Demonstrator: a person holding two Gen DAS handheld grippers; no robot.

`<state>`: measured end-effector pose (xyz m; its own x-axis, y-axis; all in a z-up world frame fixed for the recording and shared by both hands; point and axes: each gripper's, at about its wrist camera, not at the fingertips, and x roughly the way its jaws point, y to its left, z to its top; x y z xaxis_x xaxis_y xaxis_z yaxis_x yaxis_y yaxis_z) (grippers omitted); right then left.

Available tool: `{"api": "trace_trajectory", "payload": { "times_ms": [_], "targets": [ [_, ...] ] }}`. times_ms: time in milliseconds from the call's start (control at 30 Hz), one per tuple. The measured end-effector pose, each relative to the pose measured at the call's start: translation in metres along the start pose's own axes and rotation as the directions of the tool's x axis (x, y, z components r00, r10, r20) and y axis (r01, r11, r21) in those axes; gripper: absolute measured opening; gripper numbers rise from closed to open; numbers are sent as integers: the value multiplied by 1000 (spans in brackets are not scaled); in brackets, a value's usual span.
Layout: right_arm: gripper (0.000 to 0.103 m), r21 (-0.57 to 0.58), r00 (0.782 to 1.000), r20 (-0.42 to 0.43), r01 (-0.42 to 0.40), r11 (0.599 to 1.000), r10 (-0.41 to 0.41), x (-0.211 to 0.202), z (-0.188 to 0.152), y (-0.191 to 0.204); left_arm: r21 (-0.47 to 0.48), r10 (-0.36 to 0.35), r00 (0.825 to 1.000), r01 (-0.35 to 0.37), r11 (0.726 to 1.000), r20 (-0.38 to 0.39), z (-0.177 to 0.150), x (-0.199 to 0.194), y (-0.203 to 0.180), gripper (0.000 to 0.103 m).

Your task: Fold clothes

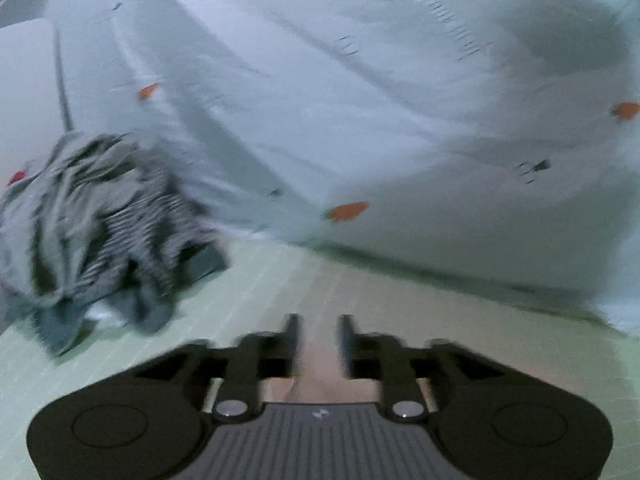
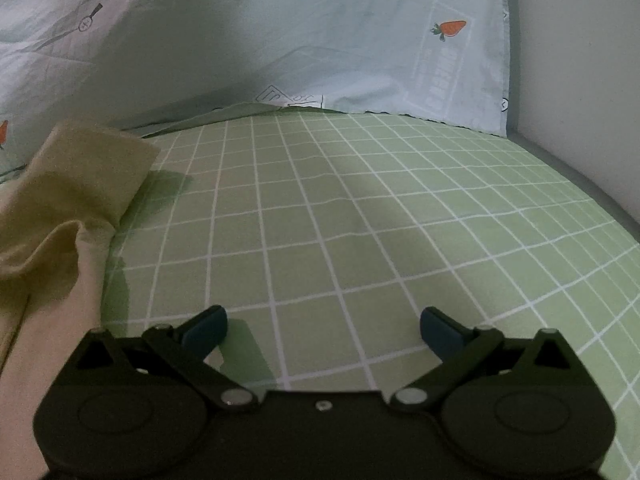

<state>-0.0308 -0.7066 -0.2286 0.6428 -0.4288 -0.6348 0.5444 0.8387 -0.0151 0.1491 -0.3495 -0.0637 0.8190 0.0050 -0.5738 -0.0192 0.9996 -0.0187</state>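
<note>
The left wrist view is blurred by motion. My left gripper (image 1: 319, 330) hangs over the green checked bed sheet (image 1: 248, 300) with its jaws close together, a narrow gap between them, and nothing visibly held. A crumpled grey-and-black striped garment (image 1: 100, 220) lies to its left. In the right wrist view my right gripper (image 2: 323, 330) is wide open and empty, low over the checked sheet (image 2: 360, 208). A beige garment (image 2: 60, 208) lies at the left edge, beside the left finger (image 2: 206, 330).
A pale blue duvet with carrot prints is bunched up behind both grippers in the left wrist view (image 1: 400, 100) and the right wrist view (image 2: 320, 40). A white wall (image 2: 580, 60) and the mattress edge close the right side.
</note>
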Motion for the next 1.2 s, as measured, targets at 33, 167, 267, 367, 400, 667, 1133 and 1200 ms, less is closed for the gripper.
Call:
{"api": "trace_trajectory", "payload": {
  "times_ms": [33, 167, 267, 367, 400, 667, 1133, 1200],
  "targets": [
    [103, -3, 1000, -11, 1, 1000, -1, -1, 1, 0, 1, 22, 1000, -22, 1000, -12, -6, -3, 3, 61],
    [103, -6, 997, -77, -20, 1000, 19, -7, 3, 2, 5, 27, 993, -26, 1000, -117, -45, -18, 3, 80],
    [103, -37, 991, -116, -78, 996, 73, -20, -3, 9, 51, -17, 965, 31, 998, -260, -84, -26, -10, 80],
    [103, -46, 982, -134, -144, 989, 136, -39, -11, 19, 125, -53, 931, 105, 987, -362, -121, -40, -23, 80],
    [103, -54, 979, -132, -164, 985, 155, -46, -13, 22, 148, -63, 921, 129, 981, -383, -129, -45, -26, 81],
    [102, -128, 960, -185, -235, 964, 209, -88, -35, 36, 207, -120, 862, 249, 946, -492, -179, -75, -32, 84],
    [85, -121, 946, -254, -239, 963, 203, -131, -80, 26, 184, -116, 812, 265, 947, -572, -232, -105, 4, 90],
    [74, -127, 944, -248, -253, 959, 216, -137, -82, 27, 181, -115, 812, 262, 948, -572, -234, -110, 7, 91]
  ]
}}
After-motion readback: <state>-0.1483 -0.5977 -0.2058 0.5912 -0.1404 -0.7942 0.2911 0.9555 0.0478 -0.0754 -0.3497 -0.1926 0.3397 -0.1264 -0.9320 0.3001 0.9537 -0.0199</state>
